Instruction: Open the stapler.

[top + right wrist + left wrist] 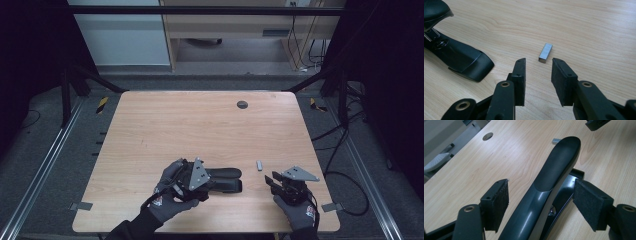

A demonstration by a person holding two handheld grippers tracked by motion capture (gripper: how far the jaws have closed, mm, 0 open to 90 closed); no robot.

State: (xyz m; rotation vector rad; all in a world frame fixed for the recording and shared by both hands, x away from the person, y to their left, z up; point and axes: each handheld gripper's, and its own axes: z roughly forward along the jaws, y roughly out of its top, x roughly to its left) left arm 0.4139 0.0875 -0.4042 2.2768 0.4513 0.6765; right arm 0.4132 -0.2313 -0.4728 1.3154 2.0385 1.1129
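Left gripper (pixel 541 202): agape astride stapler (pixel 554 175) | right gripper (pixel 539 72): unclenched, staple block (pixel 545 52) at 12 o'clock, ungrasped | loading pending

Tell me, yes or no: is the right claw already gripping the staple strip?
No. The staple strip lies flat on the table just beyond the open right claw, touched by neither pad.

A black stapler (pixel 549 182) lies between the left gripper's (pixel 541 202) spread fingers (pixel 496 202) on the counter (pixel 499 157); neither pad touches it.
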